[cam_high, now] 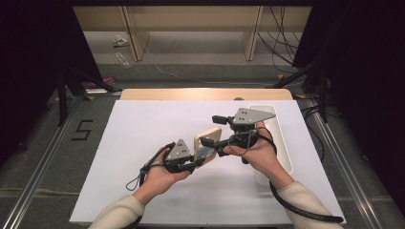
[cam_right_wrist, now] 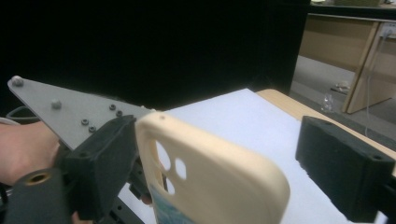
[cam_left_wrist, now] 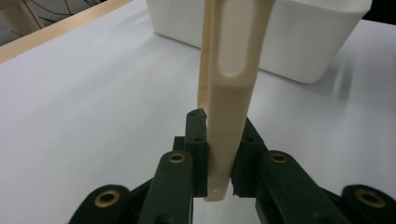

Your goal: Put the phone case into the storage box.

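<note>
- The tabletop [cam_high: 143,143] under your hands is covered in white, and nothing lies on it but the long white bin [cam_high: 282,143] at its right side.
- You hold the cream phone case [cam_high: 208,143] up off the tabletop, between your two hands and to the left of the bin.
- Your left tongs [cam_high: 197,161] are clamped tight on the case's lower edge; the left gripper view shows both pads [cam_left_wrist: 198,154] pressing its sides.
- Your right tongs [cam_high: 210,130] stand wide, one jaw on each side of the case's camera end, neither pad touching it.
- By my reading the case is lifted and steadied; whatever comes next, pulling it apart or dropping it in the bin, is left.
- Something bluish shows inside the case; whether it's a phone or a card I cannot tell. The bin's inside is hidden.
</note>
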`<state>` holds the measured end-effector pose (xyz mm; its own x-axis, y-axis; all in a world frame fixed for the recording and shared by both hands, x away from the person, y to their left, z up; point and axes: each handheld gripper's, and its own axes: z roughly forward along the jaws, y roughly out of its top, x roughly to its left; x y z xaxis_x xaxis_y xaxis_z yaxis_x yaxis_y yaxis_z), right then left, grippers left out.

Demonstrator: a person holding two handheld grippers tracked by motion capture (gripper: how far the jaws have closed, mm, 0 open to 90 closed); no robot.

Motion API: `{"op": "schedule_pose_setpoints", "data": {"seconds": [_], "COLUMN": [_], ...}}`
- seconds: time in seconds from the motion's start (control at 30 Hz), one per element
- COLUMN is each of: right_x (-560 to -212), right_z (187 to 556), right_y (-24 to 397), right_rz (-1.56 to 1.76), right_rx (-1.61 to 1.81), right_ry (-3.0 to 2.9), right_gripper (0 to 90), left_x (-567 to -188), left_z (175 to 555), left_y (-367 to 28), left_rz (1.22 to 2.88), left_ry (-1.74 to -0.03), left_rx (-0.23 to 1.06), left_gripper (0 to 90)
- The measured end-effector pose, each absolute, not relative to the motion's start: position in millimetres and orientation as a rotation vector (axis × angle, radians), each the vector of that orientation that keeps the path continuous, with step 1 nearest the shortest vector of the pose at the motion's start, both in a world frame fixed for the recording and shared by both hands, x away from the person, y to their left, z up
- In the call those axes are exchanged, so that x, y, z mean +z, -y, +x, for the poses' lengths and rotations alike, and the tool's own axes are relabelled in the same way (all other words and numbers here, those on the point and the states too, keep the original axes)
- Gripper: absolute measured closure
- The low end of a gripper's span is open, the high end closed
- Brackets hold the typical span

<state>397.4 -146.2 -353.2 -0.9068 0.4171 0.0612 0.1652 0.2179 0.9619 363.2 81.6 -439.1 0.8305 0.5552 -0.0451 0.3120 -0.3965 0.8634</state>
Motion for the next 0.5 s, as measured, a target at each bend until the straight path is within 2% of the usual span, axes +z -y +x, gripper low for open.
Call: {"op": "schedule_pose_setpoints", "data": {"seconds": [0.33,0.5], "right_x": [-358.9,-362.5], "right_z": [398.8,400.8], "right_y": [144.4,145.3], "right_rz": [0.612,0.667], "right_rx": [1.717,1.721], "right_ry": [-2.244,-2.211], "right_gripper": [0.2,0.1], "left_x": [-437.5,-436.6], "left_z": [364.1,364.2], "left_y": [-85.4,-86.8], "left_rz": [1.98,1.968], "left_ry": [-0.741,-0.774], "left_rx": [0.333,0.346], "left_gripper": [79.2,79.2]}}
